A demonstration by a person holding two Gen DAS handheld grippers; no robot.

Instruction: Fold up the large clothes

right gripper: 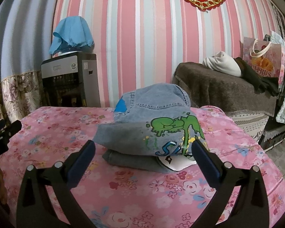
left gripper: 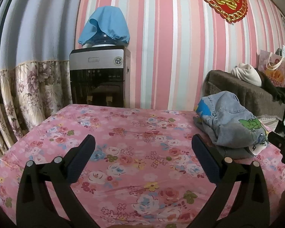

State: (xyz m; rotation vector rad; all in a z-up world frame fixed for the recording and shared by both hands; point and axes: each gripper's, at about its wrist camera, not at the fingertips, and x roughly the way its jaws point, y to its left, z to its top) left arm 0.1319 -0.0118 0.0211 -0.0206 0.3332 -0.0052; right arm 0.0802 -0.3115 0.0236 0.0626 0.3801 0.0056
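A folded denim garment with a green cartoon print lies on top of a folded grey garment on the pink floral sheet. The pile also shows at the right in the left wrist view. My right gripper is open and empty, just in front of the pile, with its fingers either side of it. My left gripper is open and empty over bare sheet, to the left of the pile. The right gripper's tip shows at the right edge of the left wrist view.
A water dispenser with a blue cloth on top stands behind the sheet's far edge. A brown-covered sofa with a white bundle and a gift bag stands at the right. Floral curtains hang at the left.
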